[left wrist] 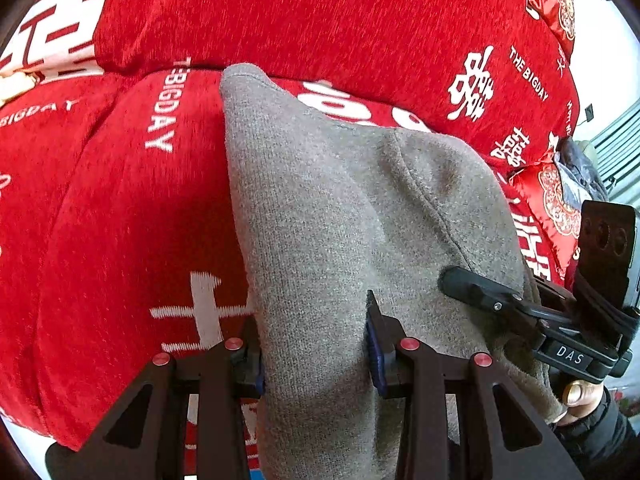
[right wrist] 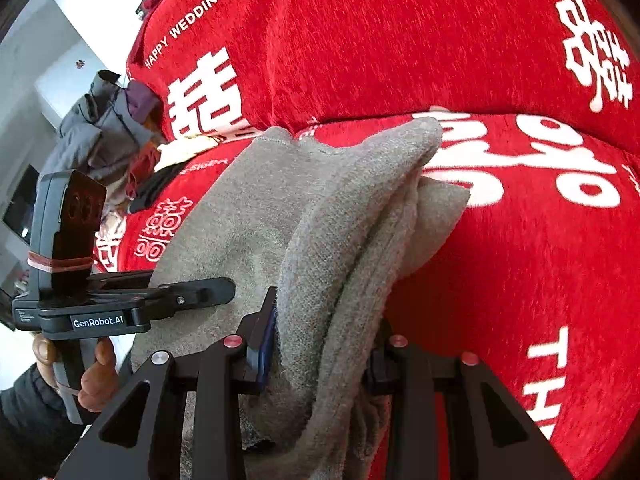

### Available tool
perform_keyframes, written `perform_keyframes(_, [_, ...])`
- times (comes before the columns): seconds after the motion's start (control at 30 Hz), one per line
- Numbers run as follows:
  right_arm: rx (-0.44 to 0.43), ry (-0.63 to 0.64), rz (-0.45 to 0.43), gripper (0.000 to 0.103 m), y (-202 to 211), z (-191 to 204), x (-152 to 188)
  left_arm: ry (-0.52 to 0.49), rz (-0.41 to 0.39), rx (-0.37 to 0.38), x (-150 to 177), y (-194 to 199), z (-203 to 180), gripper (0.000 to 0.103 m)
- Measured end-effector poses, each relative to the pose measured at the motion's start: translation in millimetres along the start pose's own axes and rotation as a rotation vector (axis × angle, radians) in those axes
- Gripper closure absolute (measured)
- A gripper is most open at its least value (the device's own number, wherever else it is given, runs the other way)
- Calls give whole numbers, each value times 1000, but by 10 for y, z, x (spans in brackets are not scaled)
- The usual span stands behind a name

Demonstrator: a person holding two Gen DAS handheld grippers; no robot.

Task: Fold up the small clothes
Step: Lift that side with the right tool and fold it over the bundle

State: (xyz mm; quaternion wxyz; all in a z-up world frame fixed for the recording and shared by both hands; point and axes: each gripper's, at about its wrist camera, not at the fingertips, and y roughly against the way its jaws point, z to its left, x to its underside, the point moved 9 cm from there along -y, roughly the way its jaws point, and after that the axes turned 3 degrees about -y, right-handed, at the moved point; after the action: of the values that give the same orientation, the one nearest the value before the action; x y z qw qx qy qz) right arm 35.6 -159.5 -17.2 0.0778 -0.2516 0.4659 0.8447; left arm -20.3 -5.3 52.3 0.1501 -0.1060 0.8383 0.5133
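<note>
A grey knit garment (left wrist: 320,208) lies folded on a red sofa cover. My left gripper (left wrist: 316,344) is shut on its near edge, with cloth filling the gap between the jaws. In the right wrist view the garment (right wrist: 344,208) shows as several stacked layers. My right gripper (right wrist: 320,344) is shut on that thick folded edge. The right gripper also shows in the left wrist view (left wrist: 472,284), lying against the garment's right side. The left gripper shows in the right wrist view (right wrist: 208,292), touching the garment's left side.
The red sofa cover (left wrist: 120,220) with white lettering spans seat and backrest (left wrist: 320,12). Red patterned cushions (left wrist: 556,196) sit at the right end. A pile of grey and dark clothes (right wrist: 104,120) lies at the sofa's left end.
</note>
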Motion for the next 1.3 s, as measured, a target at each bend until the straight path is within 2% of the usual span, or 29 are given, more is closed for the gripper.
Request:
perform_keyframes(0.13, [26,-16,-4,67,-104,-101,184,-3,18,-1,166,-198,62,64])
perform_keyframes(0.2, [41,-24,7,66,-161,-173,273,5,20,-14,230,-267,113,57])
perform_keyframes(0.23, [47,-30,12,65,-188,-224,317,18,13,-10,254,-270,143,49])
perform_keyframes(0.27, [46,-43,19,62,-202,-270,342,41,12,-15,273,-258,191,39])
perform_keyframes(0.33, [34,-101,43,52,-202,-382,381,73,16,-24,308,-213,279,33])
perform_keyframes(0.37, [34,-143,53,47,-174,-460,392,89,17,-21,335,-161,330,33])
perform_keyframes(0.47, [25,-208,13,46,80,-613,389,130,-3,-47,437,80,486,33])
perform_keyframes(0.53, [27,-200,-5,45,300,-622,444,111,-26,-87,542,275,522,33])
perform_keyframes(0.6, [17,-156,-9,44,507,-520,532,24,-35,-159,720,444,466,33])
perform_keyframes(0.7, [-10,-36,-5,36,747,-218,728,-129,27,-232,1053,443,287,33])
perform_keyframes(0.83, [-69,60,34,35,710,154,943,-192,119,-286,1357,184,128,33])
perform_keyframes(0.93, [-42,112,57,35,557,276,1031,-139,126,-296,1341,50,109,33])
perform_keyframes(1.07, [-6,160,23,35,553,385,1000,-38,82,-274,1226,81,157,33])
perform_keyframes(1.13, [24,180,-1,35,636,392,964,-39,73,-283,1220,87,171,33])
perform_keyframes(1.2, [16,183,-31,35,696,414,910,-36,77,-295,1239,45,199,33])
perform_keyframes(1.3, [21,164,56,35,504,365,989,10,98,-303,1260,-66,270,33])
